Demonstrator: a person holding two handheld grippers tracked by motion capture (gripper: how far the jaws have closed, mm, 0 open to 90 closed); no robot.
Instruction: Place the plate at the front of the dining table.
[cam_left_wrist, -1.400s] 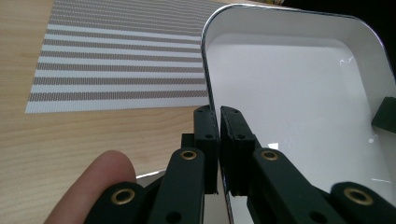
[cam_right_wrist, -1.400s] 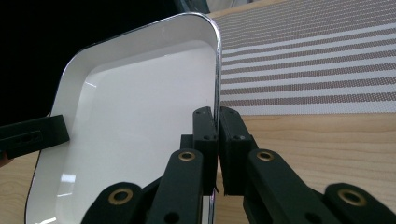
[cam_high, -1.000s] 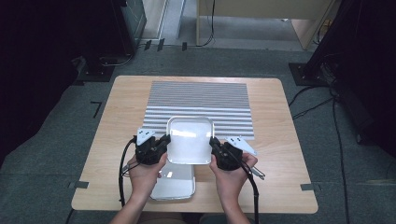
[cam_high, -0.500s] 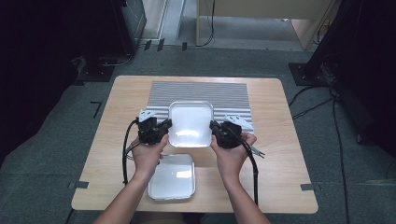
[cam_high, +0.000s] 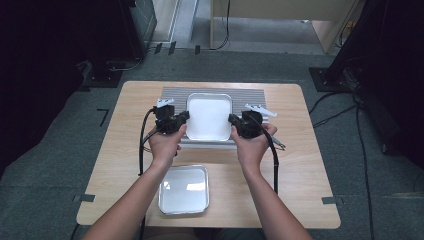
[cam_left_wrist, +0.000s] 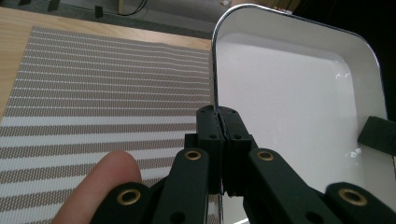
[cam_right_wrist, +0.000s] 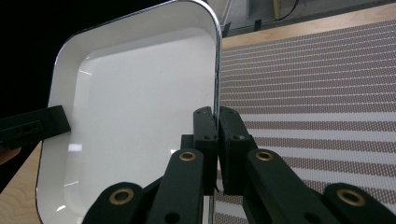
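Carrying white tray (cam_high: 208, 116) over striped mat (cam_high: 172, 92), left gripper (cam_high: 181, 118) and right gripper (cam_high: 233, 120) clamped on opposite rims; next: lower level onto mat.

Left claw (cam_high: 184, 118) and right claw (cam_high: 233, 120), both clamped, forearms outstretched.

the white tray (cam_high: 208, 116) sits over the middle of the striped mat (cam_high: 172, 94), with the left gripper (cam_high: 181, 119) clamped on its left rim and the right gripper (cam_high: 233, 120) clamped on its right rim, so both sides of it are blocked. the second tray (cam_high: 183, 189) takes up the near edge of the table (cam_high: 295, 150), between the forearms. bare wood lies free to the far left and far right, and a narrow strip of mat beyond the held tray.
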